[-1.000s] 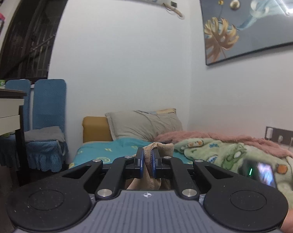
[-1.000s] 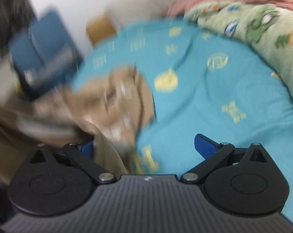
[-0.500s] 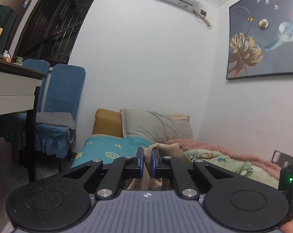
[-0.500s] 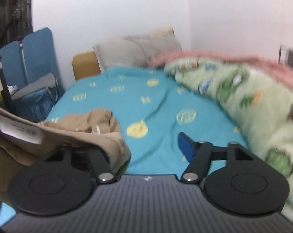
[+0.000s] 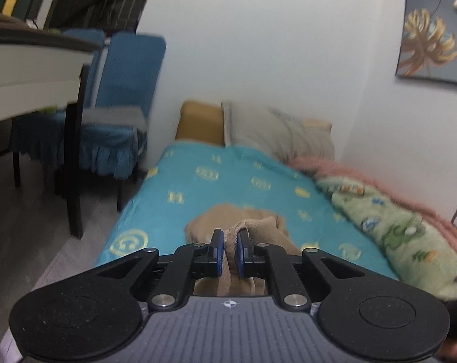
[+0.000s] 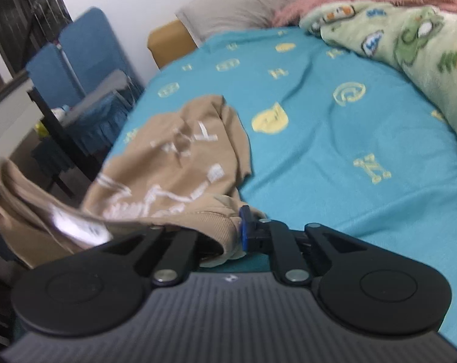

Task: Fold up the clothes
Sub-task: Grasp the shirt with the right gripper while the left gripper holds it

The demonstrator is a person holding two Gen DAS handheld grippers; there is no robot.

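A tan garment with white print (image 6: pixel 180 163) lies partly on the teal bedsheet (image 6: pixel 334 139) near the bed's left edge, and its near end is lifted. My left gripper (image 5: pixel 228 252) is shut on a fold of the tan garment (image 5: pixel 246 233). My right gripper (image 6: pixel 225 230) is shut on the garment's ribbed hem (image 6: pixel 210 227); cloth covers its left finger and only the right blue pad shows. A white label hangs from the lifted cloth at the left of the right wrist view.
A green cartoon blanket (image 6: pixel 409 48) and a pink blanket (image 5: pixel 349 172) lie along the bed's right side. A grey pillow (image 5: pixel 273 133) is at the head. Blue chairs (image 5: pixel 119 115) and a desk (image 5: pixel 31 69) stand left of the bed.
The right gripper has closed on the garment's hem; it was open before. The left gripper has tilted down from the wall toward the bed, still holding the cloth.
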